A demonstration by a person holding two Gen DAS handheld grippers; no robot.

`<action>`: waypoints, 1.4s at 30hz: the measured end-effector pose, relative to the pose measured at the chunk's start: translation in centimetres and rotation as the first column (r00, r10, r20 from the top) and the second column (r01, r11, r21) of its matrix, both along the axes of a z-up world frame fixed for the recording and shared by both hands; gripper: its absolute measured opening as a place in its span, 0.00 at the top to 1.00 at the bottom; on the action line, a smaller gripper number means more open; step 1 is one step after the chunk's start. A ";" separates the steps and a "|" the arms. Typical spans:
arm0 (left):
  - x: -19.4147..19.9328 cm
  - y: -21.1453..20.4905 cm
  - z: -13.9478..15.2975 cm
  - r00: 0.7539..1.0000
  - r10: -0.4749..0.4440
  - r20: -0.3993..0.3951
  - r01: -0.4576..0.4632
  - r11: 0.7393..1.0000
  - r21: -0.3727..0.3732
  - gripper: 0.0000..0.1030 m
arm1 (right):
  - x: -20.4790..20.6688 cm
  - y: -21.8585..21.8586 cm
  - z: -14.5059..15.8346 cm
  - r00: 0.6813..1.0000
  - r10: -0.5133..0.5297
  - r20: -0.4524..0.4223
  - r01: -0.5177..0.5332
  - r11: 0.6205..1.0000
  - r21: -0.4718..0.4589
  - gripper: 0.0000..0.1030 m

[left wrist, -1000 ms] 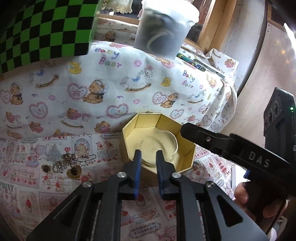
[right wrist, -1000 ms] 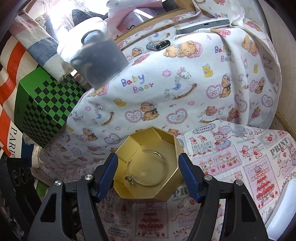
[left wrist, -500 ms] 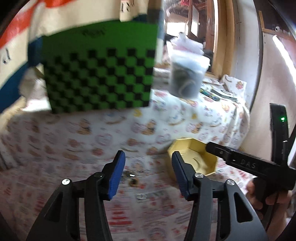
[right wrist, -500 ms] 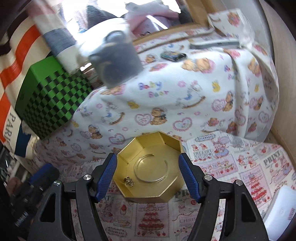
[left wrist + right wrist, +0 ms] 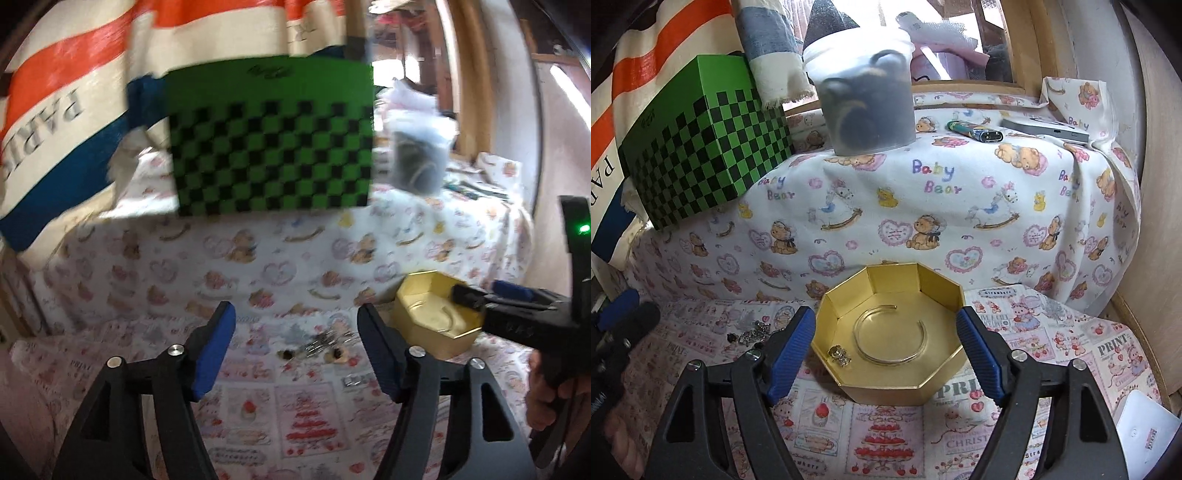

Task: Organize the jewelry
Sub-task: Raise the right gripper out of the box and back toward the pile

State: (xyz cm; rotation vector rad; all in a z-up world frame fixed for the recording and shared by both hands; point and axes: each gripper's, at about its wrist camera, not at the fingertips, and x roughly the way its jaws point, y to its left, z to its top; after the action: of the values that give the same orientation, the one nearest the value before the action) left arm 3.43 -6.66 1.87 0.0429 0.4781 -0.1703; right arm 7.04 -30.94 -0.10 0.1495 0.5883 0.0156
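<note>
A gold octagonal box [image 5: 938, 386] stands on the printed cloth, also seen in the left wrist view [image 5: 417, 317]. Inside lie a thin bangle [image 5: 890, 334] and a small silver piece [image 5: 840, 355]. My right gripper [image 5: 886, 349] is open, its blue pads on either side of the box, not touching it. A loose heap of jewelry [image 5: 317, 345] lies left of the box, also in the right wrist view [image 5: 751, 332]. My left gripper [image 5: 295, 349] is open and empty above and in front of that heap.
A green-and-black checkered box [image 5: 701, 144] stands back left on a raised ledge. A translucent tub [image 5: 862, 99] with dark contents, a lighter [image 5: 975, 131] and a grey flat device [image 5: 1045, 129] sit on the ledge. A white object [image 5: 1145, 432] lies front right.
My left gripper was shut over the gold box; it opened and swung left, now facing the loose jewelry heap. My right gripper stayed open around the box.
</note>
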 end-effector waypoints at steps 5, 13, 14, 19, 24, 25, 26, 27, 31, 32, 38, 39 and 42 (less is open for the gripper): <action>0.7 1.0 -0.7 0.999 0.031 -0.020 -0.031 0.999 -0.006 0.31 | -0.1 0.3 -0.1 1.000 -0.006 0.008 0.006 1.000 -0.020 0.18; 1.3 2.4 -0.9 0.997 0.069 -0.021 -0.070 0.997 -0.031 0.18 | -0.2 1.0 -0.1 1.000 0.006 0.014 -0.005 0.999 -0.047 0.18; 1.4 2.6 -0.8 0.997 0.075 -0.021 -0.075 0.997 -0.033 0.17 | -0.3 1.1 -0.1 1.000 0.008 0.017 -0.007 0.999 -0.049 0.18; 1.4 3.5 -0.3 0.994 0.106 -0.025 -0.107 0.993 -0.044 0.13 | -0.6 1.4 0.3 0.999 0.012 0.041 -0.009 0.998 -0.062 0.18; 1.0 4.0 0.4 0.991 0.132 0.008 -0.131 0.991 -0.033 0.05 | -1.0 2.2 0.5 0.998 0.042 0.046 -0.039 0.997 -0.067 0.18; 1.0 4.2 0.5 0.991 0.136 0.011 -0.135 0.990 -0.032 0.04 | -1.1 2.5 0.5 0.997 0.050 0.056 -0.046 0.996 -0.073 0.18; 1.1 4.3 0.5 0.990 0.139 0.012 -0.138 0.990 -0.033 0.04 | -1.2 2.7 0.6 0.997 0.058 0.058 -0.053 0.996 -0.075 0.18; 1.2 4.5 0.5 0.990 0.141 0.011 -0.141 0.989 -0.034 0.04 | -1.3 2.9 0.6 0.996 0.065 0.059 -0.061 0.995 -0.075 0.18; 1.9 5.2 0.1 0.985 0.174 -0.008 -0.174 0.984 -0.024 0.04 | -1.5 3.5 0.6 0.994 0.106 0.042 -0.104 0.994 -0.042 0.18; 2.0 5.4 0.1 0.984 0.177 -0.015 -0.177 0.984 -0.030 0.04 | -1.5 3.7 0.6 0.993 0.112 0.037 -0.111 0.993 -0.037 0.18; 1.5 6.1 1.0 0.981 0.193 0.005 -0.192 0.980 -0.053 0.04 | -2.7 6.1 1.5 0.983 0.178 0.046 -0.175 0.982 -0.070 0.18; 1.5 6.3 1.1 0.981 0.195 0.006 -0.194 0.979 -0.058 0.04 | -2.7 6.7 1.6 0.983 0.182 0.036 -0.179 0.981 -0.081 0.18; 1.5 6.8 1.3 0.979 0.206 -0.001 -0.205 0.976 -0.079 0.04 | -2.4 8.1 1.3 0.975 0.222 0.003 -0.221 0.972 -0.075 0.18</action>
State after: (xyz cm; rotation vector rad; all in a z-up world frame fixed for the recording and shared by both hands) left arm 4.96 0.19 3.12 -0.0828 0.4649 0.0145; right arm 4.62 -22.82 1.24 0.0104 0.5908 0.2108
